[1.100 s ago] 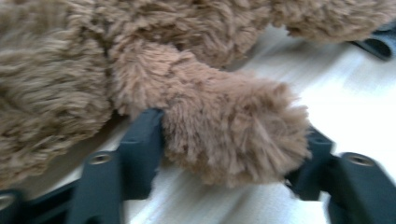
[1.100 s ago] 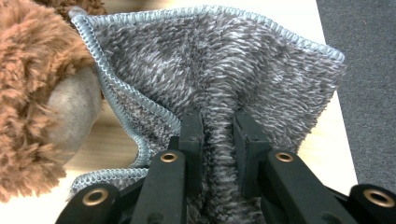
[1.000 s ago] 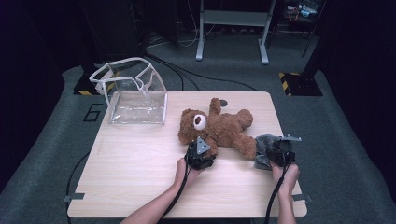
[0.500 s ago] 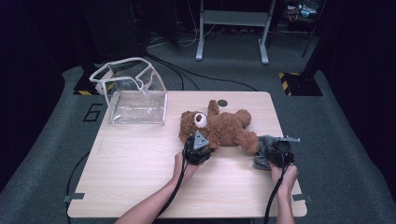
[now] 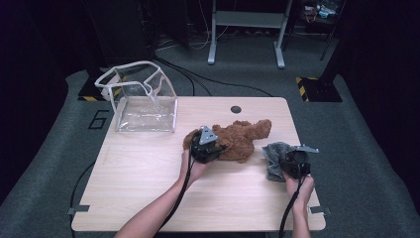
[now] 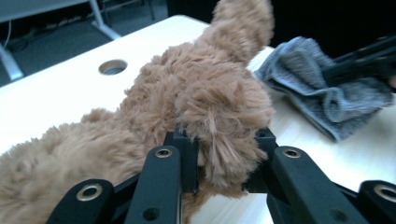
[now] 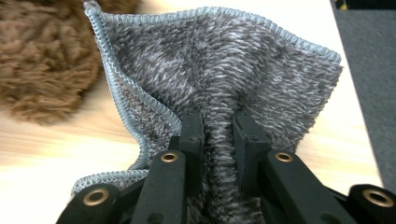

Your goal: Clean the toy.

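Since a second ago your left tool [image 5: 205, 145] has just been closing, now clamps the teddy bear's [image 5: 242, 139] paw and lifts it off the worktop [image 5: 148, 168], while your right tool [image 5: 291, 163] pinches the grey cloth [image 5: 275, 156]; fur may slip.

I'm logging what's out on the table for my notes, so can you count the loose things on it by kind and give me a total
Stuffed toys: 1, the brown teddy bear, a limb pinched in the left gripper.
Cloths: 1, the grey knitted cloth, clamped in the right gripper.
Bags: 1, the clear plastic bag, standing open at the table's far left corner.
Total: 3.
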A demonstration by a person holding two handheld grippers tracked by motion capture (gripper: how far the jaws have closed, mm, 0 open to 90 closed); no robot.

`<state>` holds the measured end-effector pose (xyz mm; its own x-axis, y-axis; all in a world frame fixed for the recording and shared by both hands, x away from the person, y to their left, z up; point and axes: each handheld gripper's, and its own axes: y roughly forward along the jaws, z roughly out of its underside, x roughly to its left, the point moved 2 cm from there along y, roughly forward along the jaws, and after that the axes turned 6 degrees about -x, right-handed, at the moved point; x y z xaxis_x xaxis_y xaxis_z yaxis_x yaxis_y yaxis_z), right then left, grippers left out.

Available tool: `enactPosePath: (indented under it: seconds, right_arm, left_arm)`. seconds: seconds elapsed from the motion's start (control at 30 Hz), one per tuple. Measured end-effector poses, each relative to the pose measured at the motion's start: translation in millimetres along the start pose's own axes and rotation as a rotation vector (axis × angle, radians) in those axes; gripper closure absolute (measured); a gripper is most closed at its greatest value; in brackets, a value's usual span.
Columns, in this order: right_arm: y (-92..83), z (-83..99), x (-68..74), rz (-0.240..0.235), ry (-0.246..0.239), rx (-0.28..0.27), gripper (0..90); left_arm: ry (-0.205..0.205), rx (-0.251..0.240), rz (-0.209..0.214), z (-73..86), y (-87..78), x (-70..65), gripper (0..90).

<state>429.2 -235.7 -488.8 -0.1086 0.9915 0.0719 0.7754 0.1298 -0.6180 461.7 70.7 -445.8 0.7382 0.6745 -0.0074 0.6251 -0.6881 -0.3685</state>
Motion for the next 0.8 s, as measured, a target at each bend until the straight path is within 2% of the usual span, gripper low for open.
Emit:
enactPosePath:
  seconds: [0.17,0.33,0.43,0.53,0.6,0.67,0.73,0.8]
  right_arm:
    - [-15.4,-16.2,29.1,-0.06,-0.042,-0.078,76.4]
    - [-35.6,-40.1,67.6,-0.13,-0.102,-0.17,76.6]
    - [-39.0,-56.0,94.6,-0.172,-0.146,-0.198,76.7]
    - [-29.3,-71.2,125.5,-0.204,-0.197,-0.199,76.6]
    - [-17.0,-77.3,142.6,-0.232,-0.225,-0.189,76.7]
    - [-4.3,-79.9,154.8,-0.236,-0.249,-0.159,76.7]
    - [8.7,-80.3,161.4,-0.208,-0.267,-0.132,77.0]
    - [22.6,-79.5,161.1,-0.205,-0.246,-0.102,77.3]
  left_arm:
    - [-0.022,0.019,-0.017,-3.9,2.8,9.8,69.5]
    - [-0.041,0.026,-0.019,-6.4,5.8,16.7,68.9]
    - [-0.042,0.031,-0.017,-8.5,8.1,18.4,67.7]
    - [-0.05,0.041,-0.009,-9.5,10.1,19.9,65.4]
    - [-0.056,0.047,-0.005,-9.8,11.0,20.5,64.8]
    - [-0.041,0.052,-0.011,-10.3,11.0,22.4,63.7]
    - [-0.031,0.061,-0.023,-9.7,10.5,24.9,61.2]
    - [-0.039,0.073,-0.028,-8.3,9.1,28.4,57.2]
